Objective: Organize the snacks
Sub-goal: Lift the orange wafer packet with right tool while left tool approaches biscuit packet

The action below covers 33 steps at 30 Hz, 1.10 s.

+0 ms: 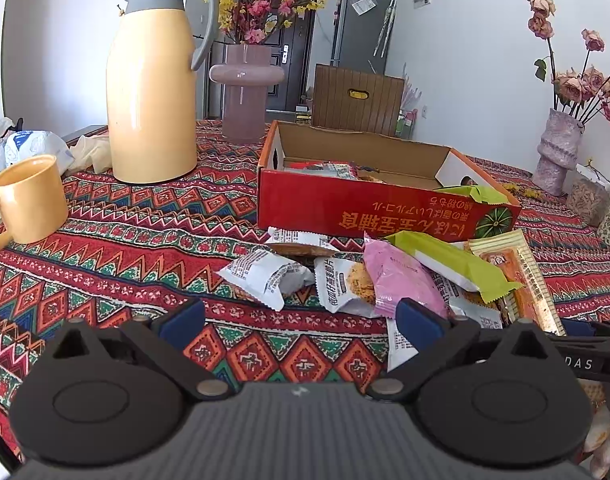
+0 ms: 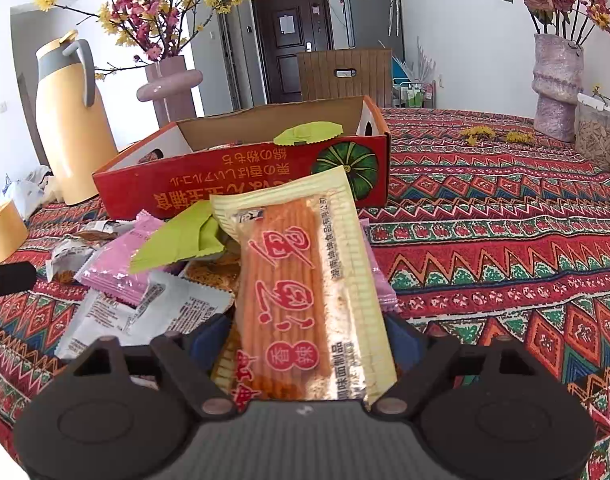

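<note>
Right wrist view puts your right gripper (image 2: 307,332) astride the long orange stick-snack packet (image 2: 305,280), one blue pad on each side of its near end; the pads look to touch its edges, but you cannot tell from here whether they bite yet, so treat the hold as unproven. That packet lies on top of the loose pile of snacks (image 1: 345,276) on the patterned tablecloth (image 2: 505,248), just in front of the near wall of the red cardboard box (image 2: 241,184), which already holds a few packets. The first risk is the wrapper: it is slick and flat, and a pinch on the sealed margin alone may let it slide out as you lift. The second is length: held by one end it will likely droop, and its far tip could catch the box's front wall or drag the green packet (image 2: 177,240) and the pink packet (image 2: 117,264) beside it. Squeezing too hard may snap the sticks inside. Your left gripper (image 1: 301,320) stands open and empty over the cloth at the pile's near edge, its right finger almost touching a pink wrapper; a careless sweep could scatter packets toward the yellow mug (image 1: 29,200) on the left.
</note>
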### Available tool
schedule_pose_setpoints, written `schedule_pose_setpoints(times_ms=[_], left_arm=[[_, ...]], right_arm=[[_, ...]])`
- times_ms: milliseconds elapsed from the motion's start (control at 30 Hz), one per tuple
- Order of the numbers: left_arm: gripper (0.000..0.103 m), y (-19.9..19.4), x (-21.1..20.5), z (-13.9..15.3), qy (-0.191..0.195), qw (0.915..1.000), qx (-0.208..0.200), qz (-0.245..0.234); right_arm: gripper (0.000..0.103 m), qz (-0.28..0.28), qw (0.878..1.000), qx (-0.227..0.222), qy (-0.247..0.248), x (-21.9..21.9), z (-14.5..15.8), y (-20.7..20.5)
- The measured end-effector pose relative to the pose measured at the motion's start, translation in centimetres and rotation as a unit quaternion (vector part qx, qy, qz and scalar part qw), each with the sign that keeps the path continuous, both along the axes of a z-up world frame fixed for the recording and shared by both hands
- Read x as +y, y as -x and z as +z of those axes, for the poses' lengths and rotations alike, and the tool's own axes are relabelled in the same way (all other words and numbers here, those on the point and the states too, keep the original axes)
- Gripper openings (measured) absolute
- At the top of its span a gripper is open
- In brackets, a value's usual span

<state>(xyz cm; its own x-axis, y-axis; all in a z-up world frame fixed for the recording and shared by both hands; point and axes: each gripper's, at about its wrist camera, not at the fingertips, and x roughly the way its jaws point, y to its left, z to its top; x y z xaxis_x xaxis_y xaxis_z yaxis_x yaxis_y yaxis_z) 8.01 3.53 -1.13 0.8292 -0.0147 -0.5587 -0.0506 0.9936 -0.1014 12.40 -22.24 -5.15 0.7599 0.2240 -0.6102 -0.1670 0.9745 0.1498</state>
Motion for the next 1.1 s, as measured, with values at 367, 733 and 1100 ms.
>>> schedule_pose_setpoints(times_ms=[367, 733, 1100], left_arm=[[0.103, 0.2, -1.3, 0.1, 0.000, 0.9999, 0.002, -0.012], [0.103, 1.2, -6.0, 0.2, -0.003, 0.9975, 0.005, -0.070], [0.103, 1.2, -11.3, -1.5, -0.014, 0.9936, 0.043, -0.104]], right_arm=[[0.032, 0.018, 0.999, -0.027, -0.011, 0.0, 0.8, 1.8], [0.032, -0.006, 0.996, -0.072, -0.044, -3.5, 2.4, 4.5], [0.032, -0.010, 0.995, -0.071, -0.068, -6.9, 1.1, 6.3]])
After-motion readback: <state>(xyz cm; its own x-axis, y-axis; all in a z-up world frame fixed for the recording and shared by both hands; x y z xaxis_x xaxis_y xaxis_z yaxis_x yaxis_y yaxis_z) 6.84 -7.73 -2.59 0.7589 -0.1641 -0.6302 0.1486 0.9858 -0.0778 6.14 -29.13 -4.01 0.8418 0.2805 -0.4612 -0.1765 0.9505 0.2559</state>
